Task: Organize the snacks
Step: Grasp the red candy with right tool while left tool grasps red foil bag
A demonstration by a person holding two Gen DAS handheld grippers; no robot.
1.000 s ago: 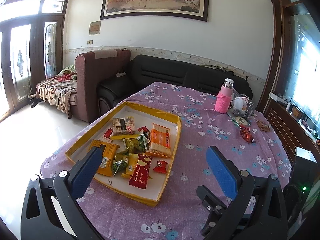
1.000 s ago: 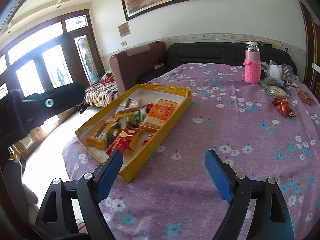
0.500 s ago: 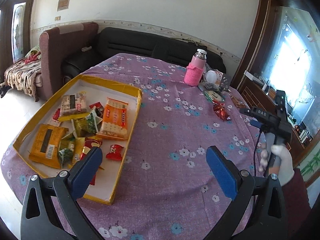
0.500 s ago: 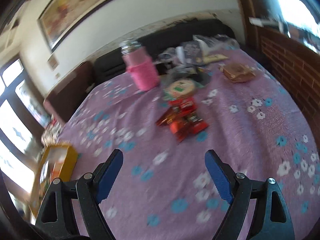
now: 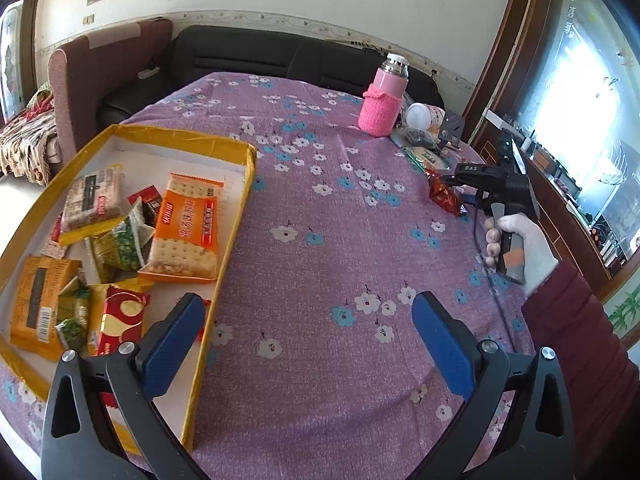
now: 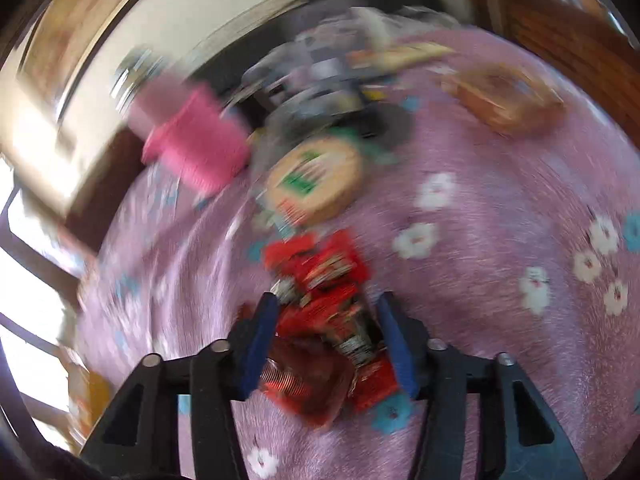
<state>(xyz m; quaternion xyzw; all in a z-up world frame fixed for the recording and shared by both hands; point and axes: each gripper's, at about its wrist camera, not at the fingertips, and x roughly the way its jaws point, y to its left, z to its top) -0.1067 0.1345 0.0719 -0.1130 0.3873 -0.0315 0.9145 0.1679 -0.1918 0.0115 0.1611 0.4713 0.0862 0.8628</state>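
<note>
A yellow-rimmed tray at the table's left holds several snack packs, among them an orange cracker pack. My left gripper hovers open over the purple cloth beside the tray's right rim, with nothing between its fingers. At the table's right lies a small heap of red snack packets, also seen in the left wrist view. My right gripper points down over that heap. Its jaws are closing with the red packets between them, and the blur hides whether the pads touch.
A pink-sleeved bottle stands at the back right. Near it lie a round green-labelled pack, a brown pack and other clutter. A gloved hand in a dark red sleeve holds the right gripper. Sofas stand behind the table.
The right gripper swung from the tray side across to the red packets, dropped onto them, and its jaws narrowed. The left gripper turned right and down, bringing the right hand into view.
</note>
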